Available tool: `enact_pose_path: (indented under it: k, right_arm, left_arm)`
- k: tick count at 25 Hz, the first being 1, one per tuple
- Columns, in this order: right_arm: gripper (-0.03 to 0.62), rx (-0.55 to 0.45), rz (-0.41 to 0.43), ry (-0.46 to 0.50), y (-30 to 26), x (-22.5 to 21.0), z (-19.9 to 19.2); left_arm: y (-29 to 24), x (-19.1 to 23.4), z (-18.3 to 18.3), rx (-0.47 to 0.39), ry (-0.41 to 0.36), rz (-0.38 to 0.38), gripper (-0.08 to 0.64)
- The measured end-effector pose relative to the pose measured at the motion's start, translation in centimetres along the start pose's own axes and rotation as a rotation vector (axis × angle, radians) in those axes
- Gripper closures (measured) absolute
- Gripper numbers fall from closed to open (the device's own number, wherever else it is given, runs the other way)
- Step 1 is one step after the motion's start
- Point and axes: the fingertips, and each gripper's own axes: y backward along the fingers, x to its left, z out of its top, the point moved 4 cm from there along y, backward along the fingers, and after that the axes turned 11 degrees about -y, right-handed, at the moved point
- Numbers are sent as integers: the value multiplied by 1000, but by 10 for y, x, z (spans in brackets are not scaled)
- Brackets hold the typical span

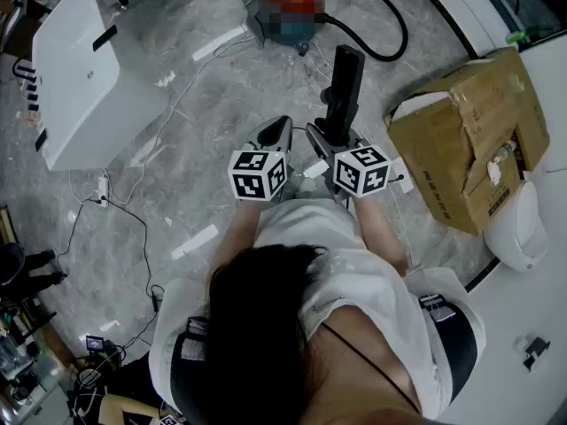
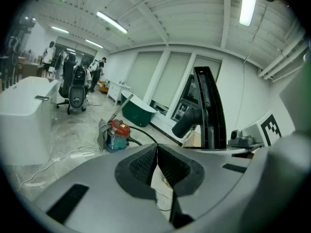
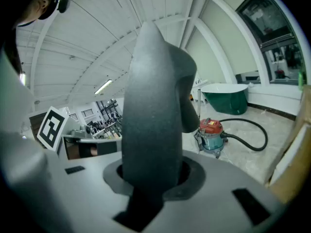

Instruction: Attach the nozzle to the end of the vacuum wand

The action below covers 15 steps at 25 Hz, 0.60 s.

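The black vacuum nozzle [image 1: 342, 87] stands upright in front of me, and my right gripper [image 1: 324, 138] is shut on its lower end. In the right gripper view the nozzle [image 3: 154, 115] fills the middle, rising out of the right gripper [image 3: 150, 178]. My left gripper [image 1: 276, 135] is beside it on the left, shut with nothing between its pads [image 2: 146, 165]; the nozzle [image 2: 210, 109] shows to its right. The red vacuum cleaner [image 2: 116, 134] sits on the floor ahead with a thin metal wand [image 2: 112, 116] leaning by it.
A black hose [image 1: 381, 34] loops from the vacuum [image 1: 295, 7] across the marble floor. A torn cardboard box [image 1: 469, 140] lies at the right, a white cabinet [image 1: 80, 69] at the left. Cables [image 1: 115, 202] trail on the floor. A green tub [image 3: 228, 97] stands by the far wall.
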Motion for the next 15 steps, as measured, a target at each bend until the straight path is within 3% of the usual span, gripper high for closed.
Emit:
enact_pose_path:
  k: [15]
  right_arm:
    - [489,8,-34,-20,-19,5,-4]
  left_arm:
    - [1,20,-2,-2,0,-12,554]
